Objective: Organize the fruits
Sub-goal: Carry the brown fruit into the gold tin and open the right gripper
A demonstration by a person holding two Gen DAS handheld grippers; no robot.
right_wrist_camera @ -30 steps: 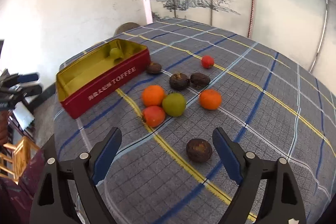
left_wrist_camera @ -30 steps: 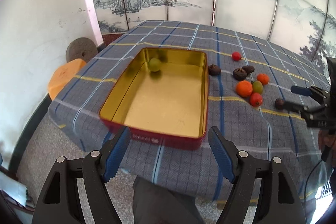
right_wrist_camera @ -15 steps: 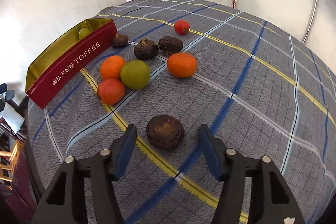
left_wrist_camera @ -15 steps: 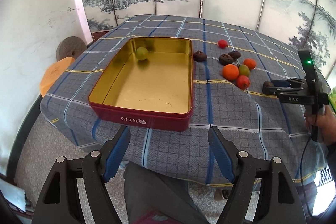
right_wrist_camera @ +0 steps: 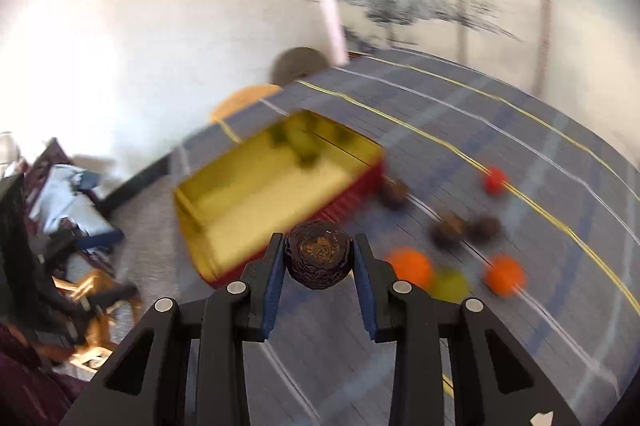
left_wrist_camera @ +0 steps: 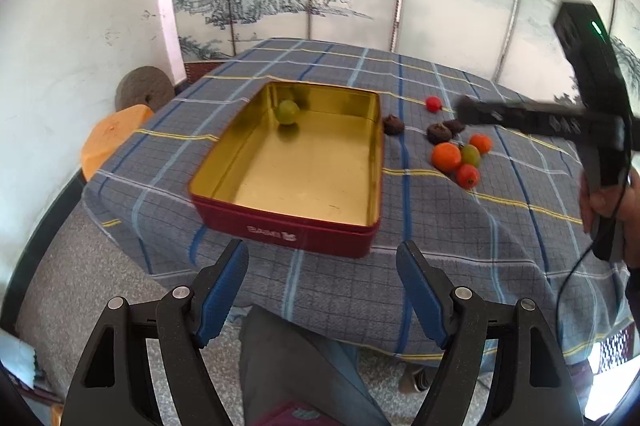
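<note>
The right gripper [right_wrist_camera: 318,258] has just been closing, and its blue-padded fingers [right_wrist_camera: 274,276] now clamp a dark brown fruit [right_wrist_camera: 319,255] from both sides; the fruit is round, wrinkled and dull, with a rough tan patch on the face turned to the camera, and it hangs in the air above the desk near the tin's long red side. The tin [left_wrist_camera: 362,226] is a rectangular box, dark red outside and shiny gold inside, standing on the blue-grey plaid cloth [left_wrist_camera: 460,234] toward the desk's near left edge; pale lettering runs along its near short wall, but it is too blurred to read. Inside it, close to the far left corner, lies one green round fruit [left_wrist_camera: 287,112]. The other fruits lie on the cloth to the right of the tin: a dark wrinkled one [left_wrist_camera: 393,124] just beside the tin's far right corner, two more dark ones [left_wrist_camera: 439,132] touching each other, a small red fruit [left_wrist_camera: 433,103] farther back, and a tight cluster of an orange fruit [left_wrist_camera: 446,157], a green one [left_wrist_camera: 471,154], a smaller orange one [left_wrist_camera: 480,143] and a red one [left_wrist_camera: 467,175]. The left gripper [left_wrist_camera: 322,286] hovers off the desk's near edge with its fingers spread wide and nothing between them. The right wrist view is smeared by motion, so no writing on the tin can be read there.
</note>
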